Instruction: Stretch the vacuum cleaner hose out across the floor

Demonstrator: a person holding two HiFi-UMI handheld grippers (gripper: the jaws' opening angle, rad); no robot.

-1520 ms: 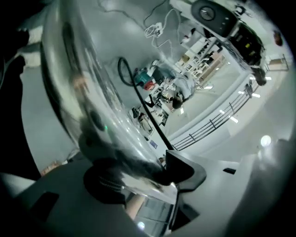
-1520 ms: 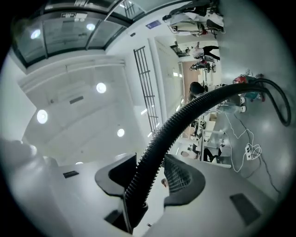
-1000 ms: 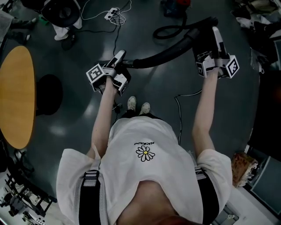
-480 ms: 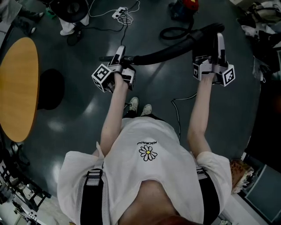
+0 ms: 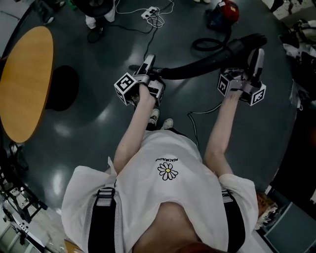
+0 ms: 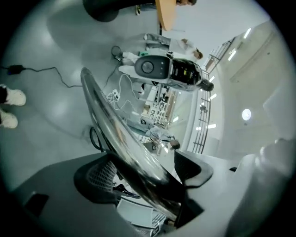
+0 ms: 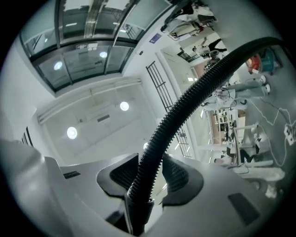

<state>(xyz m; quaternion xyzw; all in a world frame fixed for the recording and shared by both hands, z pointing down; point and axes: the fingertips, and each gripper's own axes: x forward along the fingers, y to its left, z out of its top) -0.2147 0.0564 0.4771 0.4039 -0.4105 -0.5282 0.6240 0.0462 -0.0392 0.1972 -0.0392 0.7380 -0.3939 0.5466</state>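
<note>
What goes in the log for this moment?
left gripper: holds metal tube | right gripper: jaws closing on hose | hose: loops toward red vacuum

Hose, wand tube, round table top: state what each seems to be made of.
Hose: probably flexible black plastic, matte; it is closely ribbed and bends in a curve. Wand tube: apparently polished metal; it mirrors the room in streaks. Round table top: wood or wood-look laminate, smooth tan; no grain can be made out.

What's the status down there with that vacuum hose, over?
Left tongs hold metal wand. Right tongs closing on black hose, far end looped on floor. Loose cable by the feet.
</note>
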